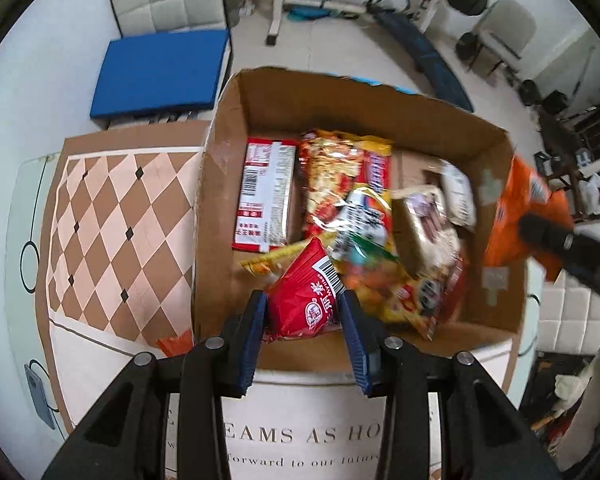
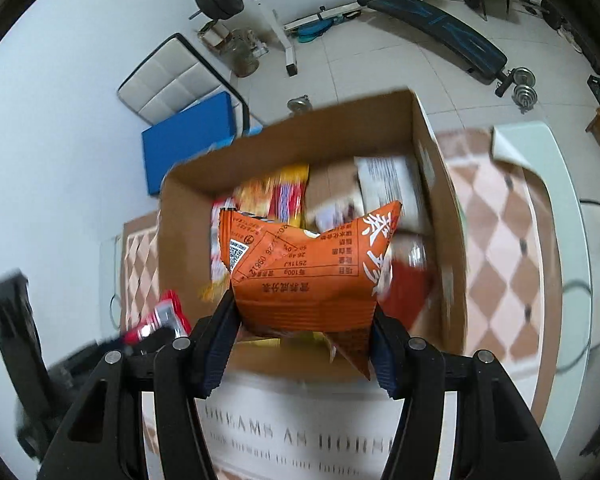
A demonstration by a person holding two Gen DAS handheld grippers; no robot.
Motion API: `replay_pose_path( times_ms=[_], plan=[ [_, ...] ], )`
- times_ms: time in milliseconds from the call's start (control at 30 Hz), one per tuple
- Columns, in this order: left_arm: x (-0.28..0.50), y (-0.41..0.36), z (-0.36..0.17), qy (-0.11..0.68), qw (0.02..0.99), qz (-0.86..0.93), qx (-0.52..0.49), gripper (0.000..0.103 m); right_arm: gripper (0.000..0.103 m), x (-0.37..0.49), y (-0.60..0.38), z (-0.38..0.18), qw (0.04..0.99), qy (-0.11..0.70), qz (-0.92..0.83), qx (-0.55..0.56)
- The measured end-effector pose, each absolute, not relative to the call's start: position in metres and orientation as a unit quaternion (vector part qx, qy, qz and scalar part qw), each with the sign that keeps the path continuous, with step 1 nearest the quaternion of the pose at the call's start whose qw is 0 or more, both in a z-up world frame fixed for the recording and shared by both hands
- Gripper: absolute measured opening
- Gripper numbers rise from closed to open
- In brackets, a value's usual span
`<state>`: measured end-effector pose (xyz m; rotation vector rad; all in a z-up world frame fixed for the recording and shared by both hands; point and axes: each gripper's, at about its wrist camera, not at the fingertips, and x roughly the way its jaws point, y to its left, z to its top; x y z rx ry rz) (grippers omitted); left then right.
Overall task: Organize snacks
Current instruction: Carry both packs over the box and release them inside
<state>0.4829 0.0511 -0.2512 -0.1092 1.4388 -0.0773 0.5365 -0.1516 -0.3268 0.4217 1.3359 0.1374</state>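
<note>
A brown cardboard box (image 1: 220,184) stands on the table and holds several snack packs. My left gripper (image 1: 303,312) is shut on a red snack packet (image 1: 304,300) and holds it over the box's near edge. My right gripper (image 2: 304,312) is shut on an orange snack packet (image 2: 312,264) above the box (image 2: 188,240). That orange packet also shows in the left wrist view (image 1: 516,216) at the box's right wall. The red packet shows at the left of the right wrist view (image 2: 164,316).
The box sits on a checkered brown and cream table mat (image 1: 112,232) on a white table. A blue cushion (image 1: 160,72) lies on a white chair beyond the table. Gym gear (image 2: 436,20) stands on the floor behind. A phone (image 1: 40,396) lies at the table's left edge.
</note>
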Motion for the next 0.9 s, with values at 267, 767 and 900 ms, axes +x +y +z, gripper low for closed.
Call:
replay_pose_path(
  times_ms=[267, 767, 900],
  plan=[
    [0.504, 0.053, -0.291, 0.697, 0.716, -0.015, -0.045, 0.036, 0.062, 0.614, -0.145, -0.38, 0.741, 0.645, 0.048, 0.182],
    [0.511, 0.057, -0.288, 0.691, 0.72, 0.01, -0.063, 0.088, 0.094, 0.634, -0.139, -0.403, 0.734, 0.664, 0.047, 0.135],
    [0.505, 0.056, -0.274, 0.68, 0.73, 0.009, -0.063, 0.088, 0.095, 0.61, -0.142, -0.389, 0.745, 0.655, 0.044, 0.118]
  ],
)
